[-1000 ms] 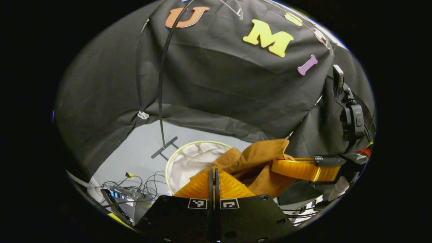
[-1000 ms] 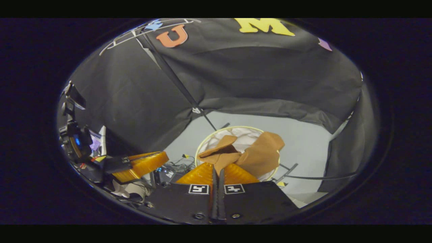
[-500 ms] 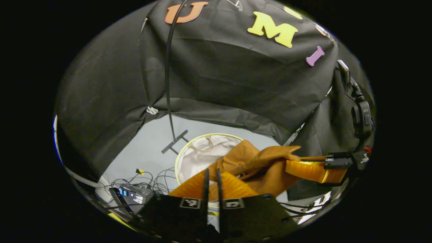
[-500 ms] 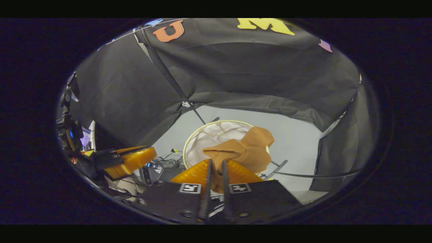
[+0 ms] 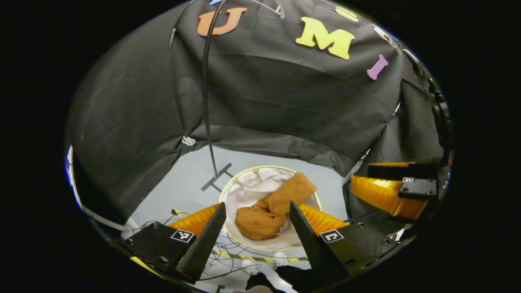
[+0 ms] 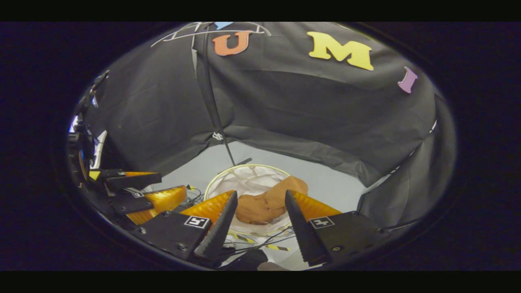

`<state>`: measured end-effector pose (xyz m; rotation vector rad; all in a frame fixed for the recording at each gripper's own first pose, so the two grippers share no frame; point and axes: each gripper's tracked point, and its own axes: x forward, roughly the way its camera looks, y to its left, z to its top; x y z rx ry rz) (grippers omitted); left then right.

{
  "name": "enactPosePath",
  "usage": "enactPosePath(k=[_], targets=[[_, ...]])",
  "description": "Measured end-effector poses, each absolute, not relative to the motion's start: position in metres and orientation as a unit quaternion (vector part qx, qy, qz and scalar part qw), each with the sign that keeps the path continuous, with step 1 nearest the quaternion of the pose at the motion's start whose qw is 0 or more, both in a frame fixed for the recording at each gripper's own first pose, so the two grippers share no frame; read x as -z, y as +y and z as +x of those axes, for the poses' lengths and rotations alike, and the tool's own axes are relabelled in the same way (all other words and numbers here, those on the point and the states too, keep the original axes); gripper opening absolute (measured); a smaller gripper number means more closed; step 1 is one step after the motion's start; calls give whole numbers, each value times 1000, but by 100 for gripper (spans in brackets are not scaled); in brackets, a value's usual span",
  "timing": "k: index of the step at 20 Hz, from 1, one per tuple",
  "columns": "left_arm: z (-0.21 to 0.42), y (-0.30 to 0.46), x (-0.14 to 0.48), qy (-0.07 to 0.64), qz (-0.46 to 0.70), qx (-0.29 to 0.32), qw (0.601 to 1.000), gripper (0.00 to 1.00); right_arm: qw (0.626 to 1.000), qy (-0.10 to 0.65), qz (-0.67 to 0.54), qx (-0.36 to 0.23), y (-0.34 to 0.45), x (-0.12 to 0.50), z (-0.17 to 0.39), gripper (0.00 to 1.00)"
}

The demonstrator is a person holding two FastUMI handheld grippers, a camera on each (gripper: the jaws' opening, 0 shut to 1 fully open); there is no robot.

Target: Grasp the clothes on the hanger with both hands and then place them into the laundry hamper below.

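The brown garment (image 5: 266, 209) lies crumpled inside the round laundry hamper (image 5: 247, 190), one end draped up toward the far rim. My left gripper (image 5: 257, 205) hangs open above the hamper, its fingers spread on either side of the garment and touching nothing. In the right gripper view the same garment (image 6: 264, 202) rests in the white-lined hamper (image 6: 244, 179), and my right gripper (image 6: 260, 193) is open above it. The right gripper (image 5: 386, 189) also shows at the right edge of the left gripper view, and the left gripper (image 6: 140, 191) at the left of the right gripper view. Both are empty.
A black rack pole (image 5: 205, 101) rises behind the hamper from a flat foot (image 5: 216, 176) on the grey floor. A bare white hanger (image 6: 211, 31) hangs at the top. Cables (image 5: 228, 248) and striped tape (image 5: 254, 257) lie in front of the hamper.
Both grippers have gone from shut on the garment to wide open. The garment has dropped out of them into the hamper, and the grippers have risen slightly.
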<state>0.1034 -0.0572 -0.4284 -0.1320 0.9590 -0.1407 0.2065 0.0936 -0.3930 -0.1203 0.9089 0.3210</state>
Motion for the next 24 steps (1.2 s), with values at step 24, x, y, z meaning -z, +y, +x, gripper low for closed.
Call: enactPosePath(k=[24], targets=[[57, -62, 74, 112, 15, 31, 993, 93, 992, 72, 37, -99, -61, 25, 100, 100]])
